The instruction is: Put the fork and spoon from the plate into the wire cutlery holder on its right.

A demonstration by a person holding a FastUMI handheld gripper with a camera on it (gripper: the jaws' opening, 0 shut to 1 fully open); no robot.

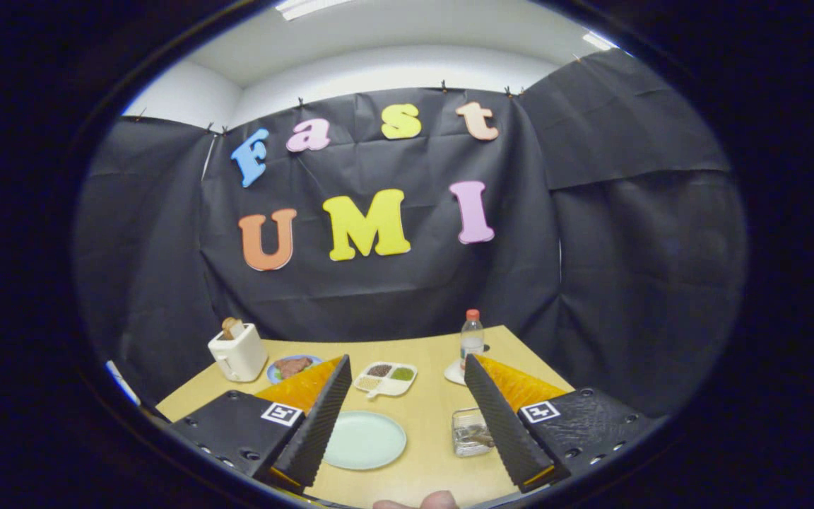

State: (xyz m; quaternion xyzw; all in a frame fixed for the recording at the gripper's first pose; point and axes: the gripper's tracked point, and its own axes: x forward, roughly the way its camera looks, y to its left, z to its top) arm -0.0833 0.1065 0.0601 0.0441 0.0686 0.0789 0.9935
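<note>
Claw [407, 417] is held open above the desk [428, 452], fingers spread wide with nothing gripped between them. Plate [364, 440], pale green and round, is seen between the fingers, nearer the left one, partly covered by that finger's edge. No cutlery can be made out on the part of the plate that is seen. Holder [470, 431] is placed just right of the plate, touching the inner edge of the right finger in the view; something metallic is seen inside it, but whether it is the fork, the spoon or both cannot be told. Holder looks clear or wire-sided; detail is too small to tell.

Beyond the fingers, a white divided dish [386, 378] with dark and green fillings is set near the desk's middle. Toaster [237, 351], white, with a slice sticking out of the top, is placed at the far left of the desk. Blue dish [294, 367] with brownish food is set just right of the toaster, partly hidden behind the left finger. Bottle [472, 337], clear with an orange cap, is stood upright at the far right of the desk, just beyond the right fingertip; a white item [455, 372] at its base is partly hidden.

Fingertip of a person [417, 502] is seen at the near edge, below the claw.
</note>
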